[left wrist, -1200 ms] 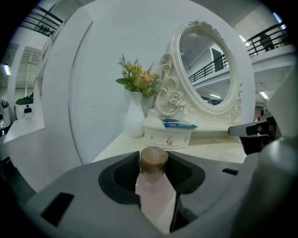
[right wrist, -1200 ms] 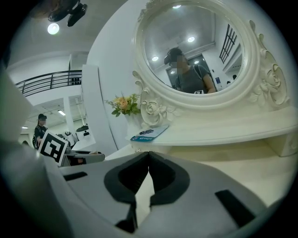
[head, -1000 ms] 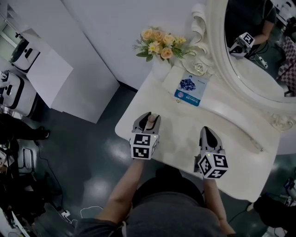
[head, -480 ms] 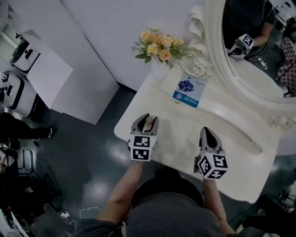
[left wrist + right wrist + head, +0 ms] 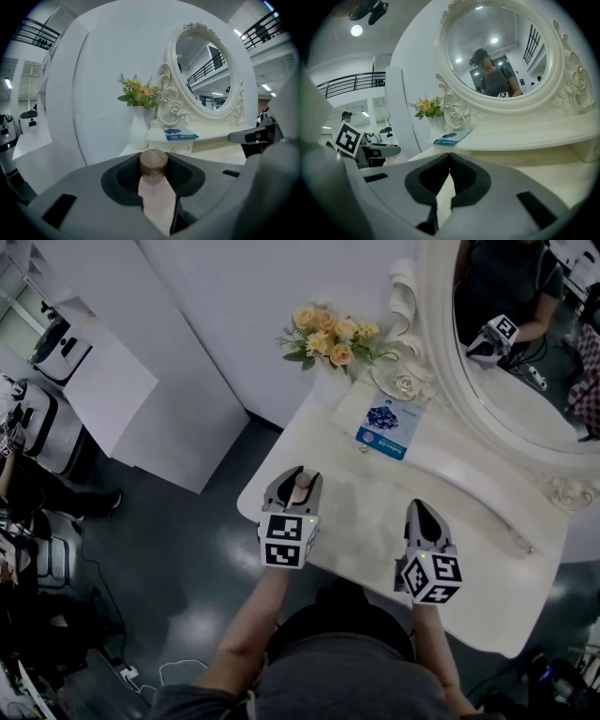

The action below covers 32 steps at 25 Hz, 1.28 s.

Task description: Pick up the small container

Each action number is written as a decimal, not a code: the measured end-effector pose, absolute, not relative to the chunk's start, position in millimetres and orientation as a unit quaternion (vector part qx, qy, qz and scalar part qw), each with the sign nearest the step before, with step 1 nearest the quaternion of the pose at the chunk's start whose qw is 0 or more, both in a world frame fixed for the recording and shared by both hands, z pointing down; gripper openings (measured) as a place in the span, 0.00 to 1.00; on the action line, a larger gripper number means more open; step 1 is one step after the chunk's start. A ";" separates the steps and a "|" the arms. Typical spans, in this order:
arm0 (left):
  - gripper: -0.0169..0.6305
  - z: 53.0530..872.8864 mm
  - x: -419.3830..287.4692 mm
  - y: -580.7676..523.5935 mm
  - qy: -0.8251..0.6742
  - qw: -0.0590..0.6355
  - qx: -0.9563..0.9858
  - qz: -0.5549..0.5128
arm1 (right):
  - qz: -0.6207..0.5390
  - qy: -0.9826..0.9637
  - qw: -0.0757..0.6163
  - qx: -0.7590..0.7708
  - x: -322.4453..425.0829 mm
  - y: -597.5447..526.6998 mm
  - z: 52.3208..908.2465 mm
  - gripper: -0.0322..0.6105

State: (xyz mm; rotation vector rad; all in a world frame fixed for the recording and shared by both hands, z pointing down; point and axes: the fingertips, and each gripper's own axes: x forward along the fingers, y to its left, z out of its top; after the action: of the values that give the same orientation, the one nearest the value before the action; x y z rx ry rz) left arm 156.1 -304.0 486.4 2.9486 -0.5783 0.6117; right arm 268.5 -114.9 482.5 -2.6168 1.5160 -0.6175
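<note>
The small container [image 5: 302,486], a pale pink bottle with a brown cap, stands upright between the jaws of my left gripper [image 5: 300,474] over the near left part of the white dressing table [image 5: 366,521]. In the left gripper view the bottle [image 5: 157,197] fills the gap, and the jaws have just been closing on it and now grip it. My right gripper [image 5: 420,507] rests over the table's near right part, apart from the bottle. Its jaws [image 5: 450,161] meet at the tips with nothing between them.
A white vase of yellow flowers [image 5: 333,334] stands at the table's far left corner. A blue booklet [image 5: 389,423] lies on the raised shelf below the oval ornate mirror [image 5: 506,362]. Left of the table the floor drops away.
My left gripper has risen slightly with the bottle in its jaws. The right gripper has kept its place.
</note>
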 end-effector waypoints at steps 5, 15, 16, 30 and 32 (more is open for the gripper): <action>0.23 465.0 152.4 -304.3 -0.193 0.036 0.964 0.178 | -0.196 0.490 0.032 -0.849 270.3 -115.6 479.7 0.06; 0.23 419.8 147.4 -302.0 -0.186 0.022 0.972 0.142 | -0.184 0.503 0.024 -0.844 265.3 -120.0 471.9 0.06; 0.23 415.7 146.9 -300.9 -0.184 0.020 0.973 0.139 | -0.182 0.504 0.024 -0.844 264.4 -120.7 470.8 0.06; 0.23 366.2 122.9 -293.5 -0.189 -0.003 0.976 0.104 | -0.162 0.536 0.011 -0.829 241.0 -134.5 459.6 0.06; 0.23 360.9 119.0 -292.7 -0.190 -0.004 0.977 0.101 | -0.161 0.540 0.008 -0.826 236.8 -136.5 458.1 0.06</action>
State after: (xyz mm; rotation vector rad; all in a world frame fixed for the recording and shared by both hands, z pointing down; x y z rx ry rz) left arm 119.0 -292.7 360.9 3.0758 -0.5994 0.3179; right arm 236.8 -136.5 458.1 -2.5820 1.6883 -0.5026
